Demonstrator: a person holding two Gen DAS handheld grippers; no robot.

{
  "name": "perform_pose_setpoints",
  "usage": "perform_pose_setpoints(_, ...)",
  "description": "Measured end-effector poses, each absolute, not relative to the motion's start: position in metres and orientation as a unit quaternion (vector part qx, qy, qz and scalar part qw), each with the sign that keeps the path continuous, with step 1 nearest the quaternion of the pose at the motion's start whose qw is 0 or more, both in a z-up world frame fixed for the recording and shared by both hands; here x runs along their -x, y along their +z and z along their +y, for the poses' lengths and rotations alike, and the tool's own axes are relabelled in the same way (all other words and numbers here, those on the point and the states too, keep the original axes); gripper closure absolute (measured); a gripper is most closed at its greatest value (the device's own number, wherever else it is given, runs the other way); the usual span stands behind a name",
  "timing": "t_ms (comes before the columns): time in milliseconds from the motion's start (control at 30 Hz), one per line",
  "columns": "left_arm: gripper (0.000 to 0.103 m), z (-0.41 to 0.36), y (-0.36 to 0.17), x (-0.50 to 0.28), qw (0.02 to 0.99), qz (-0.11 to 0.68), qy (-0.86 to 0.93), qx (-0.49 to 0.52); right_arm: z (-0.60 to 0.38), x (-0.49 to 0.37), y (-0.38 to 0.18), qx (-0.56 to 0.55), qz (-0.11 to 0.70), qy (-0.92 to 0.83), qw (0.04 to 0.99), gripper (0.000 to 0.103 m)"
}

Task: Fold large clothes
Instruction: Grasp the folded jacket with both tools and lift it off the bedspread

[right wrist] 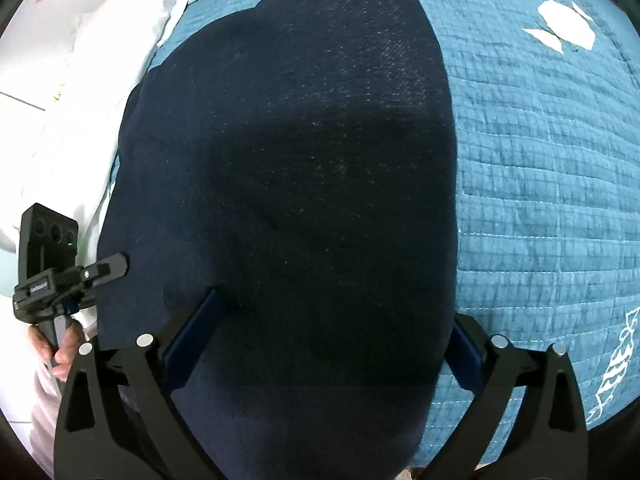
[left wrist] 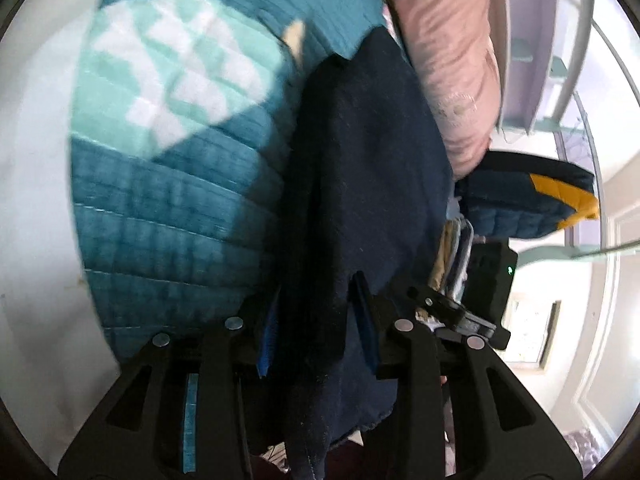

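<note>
A dark navy garment [right wrist: 304,184] lies spread on a teal quilted bedspread [right wrist: 528,168]. In the left wrist view the garment [left wrist: 360,168] hangs in a bunched fold, and my left gripper [left wrist: 316,320] is shut on it, with cloth pinched between the blue pads. In the right wrist view my right gripper [right wrist: 340,344] is open, its fingers [right wrist: 200,332] wide apart on either side of the garment's near edge and resting over the cloth. The left gripper [right wrist: 116,266] shows at the left of the right wrist view, held by a hand.
A pink pillow [left wrist: 452,64] and a navy cushion with a yellow patch [left wrist: 532,196] lie beyond the garment. White bedding [right wrist: 80,92] sits to the left. The bedspread [left wrist: 168,184] has a pale patterned patch. A white wall and shelf stand at right.
</note>
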State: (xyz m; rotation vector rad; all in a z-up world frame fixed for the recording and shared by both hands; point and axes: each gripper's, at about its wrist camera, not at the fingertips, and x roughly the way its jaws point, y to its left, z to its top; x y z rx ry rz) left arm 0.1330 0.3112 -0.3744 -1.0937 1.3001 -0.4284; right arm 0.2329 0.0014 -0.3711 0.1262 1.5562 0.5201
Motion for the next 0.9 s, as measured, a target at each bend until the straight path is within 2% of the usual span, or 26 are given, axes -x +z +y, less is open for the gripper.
perform_pose_setpoints(367,0.066,0.291,-0.384,-0.154,0.621,0.586,-0.199,0.481,-0.004,-0.225,-0.372,-0.046,0.686,0.256,0.68,0.007)
perform_pose_setpoints(500,0.074,0.284,-0.38,-0.15,0.637,0.581,-0.187,0.471,-0.004,-0.223,-0.374,-0.049,0.683,0.256,0.683,0.007)
perform_pose_setpoints(700,0.08,0.284,-0.378,-0.141,0.624,0.562,-0.171,0.515,-0.011,-0.221,-0.363,-0.061,0.68,0.256,0.685,0.021)
perform_pose_setpoints(767,0.081,0.28,-0.371,-0.141,0.628,0.56,-0.176,0.511,-0.018,-0.221,-0.359,-0.071,0.679,0.255,0.685,0.034)
perform_pose_setpoints(900,0.081,0.27,-0.354,-0.146,0.636,0.558,-0.195,0.497,-0.034,-0.22,-0.35,-0.091,0.676,0.263,0.683,0.046)
